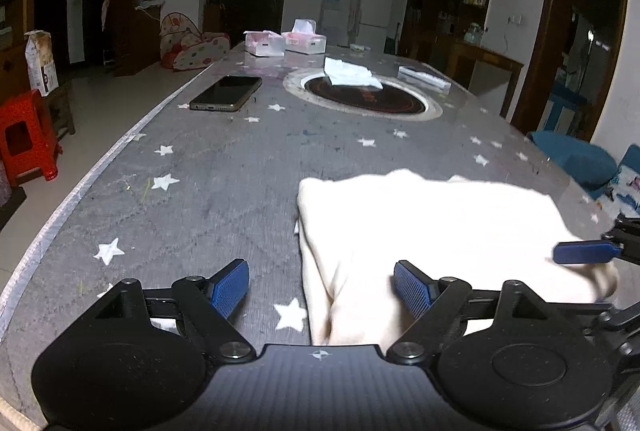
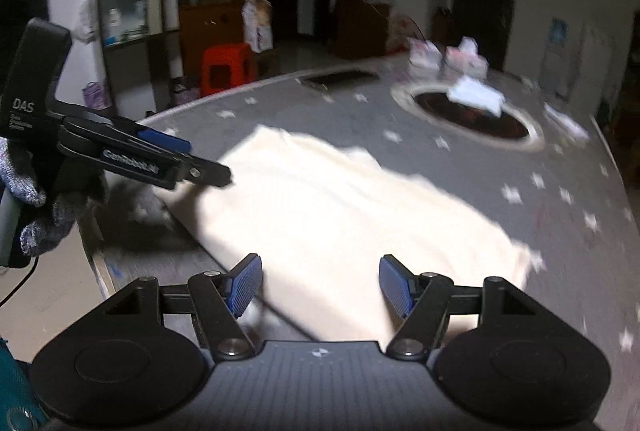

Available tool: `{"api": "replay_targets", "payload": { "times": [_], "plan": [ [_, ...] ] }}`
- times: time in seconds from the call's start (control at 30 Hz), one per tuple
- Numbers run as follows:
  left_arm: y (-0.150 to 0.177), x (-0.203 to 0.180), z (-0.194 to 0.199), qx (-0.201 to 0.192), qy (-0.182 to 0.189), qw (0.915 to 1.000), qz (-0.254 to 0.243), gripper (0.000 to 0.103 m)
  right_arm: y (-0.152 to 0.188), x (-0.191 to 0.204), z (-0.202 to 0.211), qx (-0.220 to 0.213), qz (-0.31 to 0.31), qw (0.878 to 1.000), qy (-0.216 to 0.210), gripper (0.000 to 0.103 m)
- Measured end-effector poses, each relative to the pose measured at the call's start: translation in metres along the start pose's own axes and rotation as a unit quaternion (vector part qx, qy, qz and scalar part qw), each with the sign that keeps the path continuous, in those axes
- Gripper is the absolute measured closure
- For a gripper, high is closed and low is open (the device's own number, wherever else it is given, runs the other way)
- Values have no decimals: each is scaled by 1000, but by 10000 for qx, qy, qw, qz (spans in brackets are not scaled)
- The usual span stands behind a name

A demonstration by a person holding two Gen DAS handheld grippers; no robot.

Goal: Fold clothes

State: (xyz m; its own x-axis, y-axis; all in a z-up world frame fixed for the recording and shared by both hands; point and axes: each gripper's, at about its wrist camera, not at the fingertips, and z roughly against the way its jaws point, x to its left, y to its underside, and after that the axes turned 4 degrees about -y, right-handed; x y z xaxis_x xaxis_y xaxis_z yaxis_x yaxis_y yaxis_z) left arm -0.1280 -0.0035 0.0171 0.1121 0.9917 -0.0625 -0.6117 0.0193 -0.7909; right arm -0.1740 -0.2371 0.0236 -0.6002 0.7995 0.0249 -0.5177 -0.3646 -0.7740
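Cloth (image 1: 432, 231) folded, cream, lying on table (image 1: 224, 191) near its front edge.
Soft, light, limp, so likely best pinched at a corner or hem. Left hand-held gripper (image 1: 322, 289) wide, empty, at cloth's left edge; right hand-held gripper (image 2: 320, 285) wide, empty, over cloth. Grey star-print surface, dim cluttered room.

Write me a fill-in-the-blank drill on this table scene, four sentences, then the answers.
1. The cream garment lies on a grey table cover printed with white ____.
2. The left gripper has its jaws ____, nothing clamped between them.
3. The dark phone lies flat near the table's ____ edge in the left wrist view.
4. The stool on the floor is ____.

Answers: stars; open; left; red
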Motion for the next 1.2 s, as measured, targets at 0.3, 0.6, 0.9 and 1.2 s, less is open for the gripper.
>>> {"api": "replay_targets", "payload": {
  "times": [0.3,0.6,0.9,1.2],
  "plan": [
    [3,6,3,14,-69,10000,59,21,4,-12,15,-115,-193,9997,-63,46],
    [5,7,5,29,-56,10000,62,21,6,-18,14,-84,-467,9987,-158,75],
    [7,9,3,71,-88,9999,76,21,5,-8,-6,34,-264,9993,-255,89],
    [-3,29,11,-87,-165,9993,339,24,-26,28,-11,0,789,9947,-657,69]
  ]
}}
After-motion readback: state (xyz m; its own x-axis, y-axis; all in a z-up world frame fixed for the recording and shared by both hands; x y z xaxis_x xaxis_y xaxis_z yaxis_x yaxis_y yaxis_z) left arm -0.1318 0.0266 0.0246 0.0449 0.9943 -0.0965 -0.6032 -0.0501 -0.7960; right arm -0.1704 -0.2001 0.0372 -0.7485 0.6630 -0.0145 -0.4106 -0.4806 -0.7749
